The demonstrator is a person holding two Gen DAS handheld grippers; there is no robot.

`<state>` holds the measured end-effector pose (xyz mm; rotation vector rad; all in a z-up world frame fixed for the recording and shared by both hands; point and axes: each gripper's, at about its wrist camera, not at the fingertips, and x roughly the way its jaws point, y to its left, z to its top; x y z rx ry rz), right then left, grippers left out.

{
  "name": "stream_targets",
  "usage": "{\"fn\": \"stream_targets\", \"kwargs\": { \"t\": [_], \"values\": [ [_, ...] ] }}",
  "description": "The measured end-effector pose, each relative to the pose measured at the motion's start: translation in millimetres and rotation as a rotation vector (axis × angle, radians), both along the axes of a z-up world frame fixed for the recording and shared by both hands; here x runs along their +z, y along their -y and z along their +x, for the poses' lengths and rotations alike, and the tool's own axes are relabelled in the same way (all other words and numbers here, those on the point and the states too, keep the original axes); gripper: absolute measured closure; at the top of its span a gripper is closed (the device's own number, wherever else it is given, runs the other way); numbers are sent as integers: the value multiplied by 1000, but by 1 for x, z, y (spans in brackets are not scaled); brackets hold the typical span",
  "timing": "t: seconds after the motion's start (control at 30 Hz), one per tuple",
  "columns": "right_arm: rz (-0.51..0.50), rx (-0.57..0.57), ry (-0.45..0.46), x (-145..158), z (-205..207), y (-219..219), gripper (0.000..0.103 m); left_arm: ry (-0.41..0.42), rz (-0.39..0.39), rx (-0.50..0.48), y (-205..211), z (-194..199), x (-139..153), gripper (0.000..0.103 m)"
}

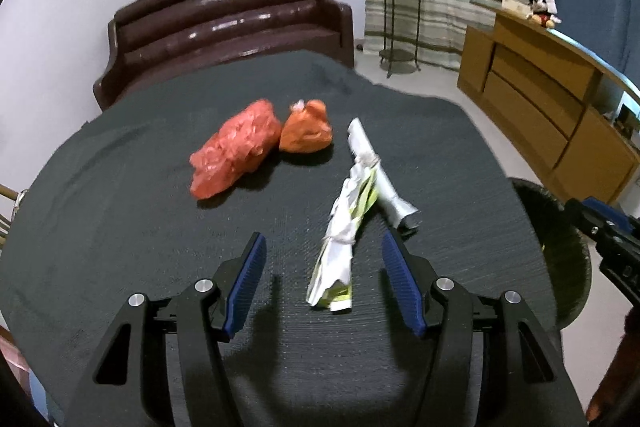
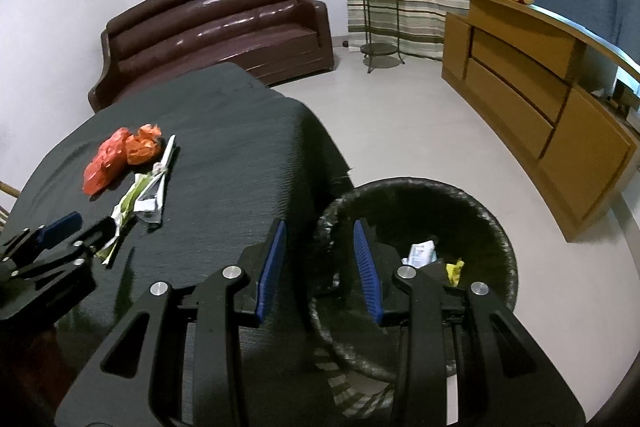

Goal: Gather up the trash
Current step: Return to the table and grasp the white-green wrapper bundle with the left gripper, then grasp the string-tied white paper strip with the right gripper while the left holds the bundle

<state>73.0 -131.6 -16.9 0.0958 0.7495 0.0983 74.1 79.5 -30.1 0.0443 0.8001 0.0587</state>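
From the left wrist camera, the left hand-held gripper (image 1: 323, 281) hangs low over the dark-clothed counter (image 1: 120, 211) with its blue-padded fingers (image 1: 247, 283) spread wide and nothing between them. A crumpled white-and-green wrapper (image 1: 338, 255), tied with string, lies on the cloth between the two fingers, nearer the right one, touching neither as far as can be seen. A silver rolled wrapper (image 1: 378, 173) lies just beyond it, the two crossing near their middles. Farther off and to the left sit a red plastic bag (image 1: 234, 149) and an orange plastic bag (image 1: 306, 127), touching each other. At the right edge, the rim of a black mesh trash bin (image 1: 560, 251) shows beside the counter, with the right hand-held gripper (image 1: 608, 231) above it. A brown sofa (image 1: 224, 23) stands behind the counter.

From the right wrist camera, the right hand-held gripper (image 2: 320, 267) is released, fingers apart and empty, hovering over the near rim of the trash bin (image 2: 492, 223), which stands on the floor just right of the counter (image 2: 240, 163). Inside the bin lie a white packet (image 2: 422, 253) and a yellow scrap (image 2: 455, 269). On the counter to the left lie the red bag (image 2: 105, 167), orange bag (image 2: 143, 143), silver wrapper (image 2: 162, 171) and white-and-green wrapper (image 2: 127, 205), with the left hand-held gripper (image 2: 86, 235) at its near end.
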Motion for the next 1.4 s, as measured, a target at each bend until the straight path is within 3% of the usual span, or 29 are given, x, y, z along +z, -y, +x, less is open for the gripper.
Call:
{"fn": "stream_targets", "kwargs": {
  "t": [0.27,0.5,0.63,0.87,1.4],
  "values": [
    [1,21,-11,0,7,-13,68,-122,-62,-36,-6,16,-13,47],
    [1,45,-14,1,11,-25,68,-102,-43,-38,-13,14,-11,82],
    [-1,63,-13,3,15,-35,68,-93,-77,-38,-22,13,-9,83],
    [-4,111,-2,10,23,-62,68,-44,-69,-7,-41,4,2,83],
    [-19,225,-37,9,49,-129,67,3,-36,162,-112,3,11,83]
  ]
}}
